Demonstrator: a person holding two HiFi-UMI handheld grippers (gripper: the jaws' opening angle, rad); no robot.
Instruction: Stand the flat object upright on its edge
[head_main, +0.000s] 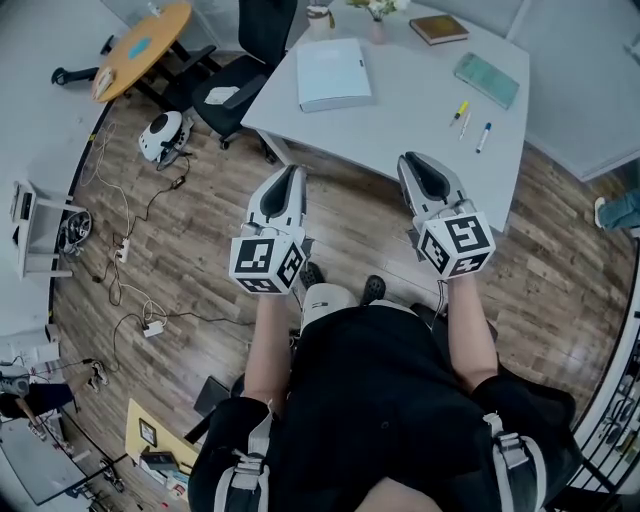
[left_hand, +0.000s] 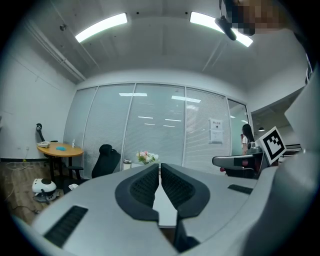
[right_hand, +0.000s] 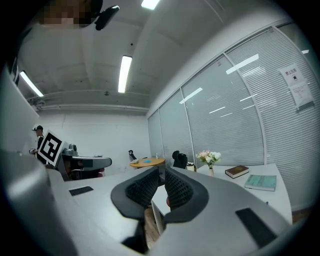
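Start pose: left tool (head_main: 293, 175) has its jaws pressed together on nothing; right tool (head_main: 412, 162) stands slightly ajar, also empty. Both hang level, short of the desk (head_main: 400, 115), likely staging before the reach. Pale blue folder (head_main: 333, 72), probably the flat object, lies flat and untouched on the desk's far side.

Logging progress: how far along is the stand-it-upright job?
Done: nothing; the pale folder, brown book and teal book all lie flat on the table. In hand: nothing; left gripper and right gripper hover empty at its near edge. Left: grasp, tilt, stand on edge.
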